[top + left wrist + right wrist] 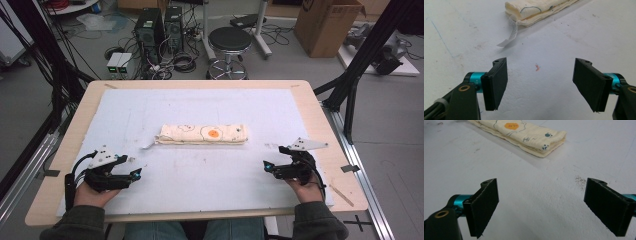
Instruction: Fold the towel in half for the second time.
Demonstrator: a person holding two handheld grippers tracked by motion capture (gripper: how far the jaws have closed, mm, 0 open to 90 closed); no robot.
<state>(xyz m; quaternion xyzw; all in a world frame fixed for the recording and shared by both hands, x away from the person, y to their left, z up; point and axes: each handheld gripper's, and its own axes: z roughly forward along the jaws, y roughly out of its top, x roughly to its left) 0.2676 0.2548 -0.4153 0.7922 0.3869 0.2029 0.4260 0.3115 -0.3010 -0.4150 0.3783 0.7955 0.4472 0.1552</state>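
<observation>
Here, a folded cloth is lying as a long, flat, soft-edged bundle at the middle of the table, running parallel to the near edge and sitting on the pale, matte white mat that is covering most of the light wooden top. The fabric is looking like cream-coloured gauzy cotton, stacked in several thin layers with rounded folds at both ends; an orange fried-egg print and small dark paw marks are showing on its upper face, and a thin white ribbon-like label is curling out from its left end onto the mat. The left gripper is resting near the near-left corner of the mat, well apart from the cloth, its two flat black rectangular pads standing wide apart with nothing between them, teal metal collars showing behind them. The right gripper is sitting toward the near-right corner, likewise well clear of the cloth, its jaws also spread wide and holding nothing. Each hand is wrapping the black body of its tool, with a grey three-cornered plate on top. The mat is showing faint scuffs, specks and a thin blue line.
</observation>
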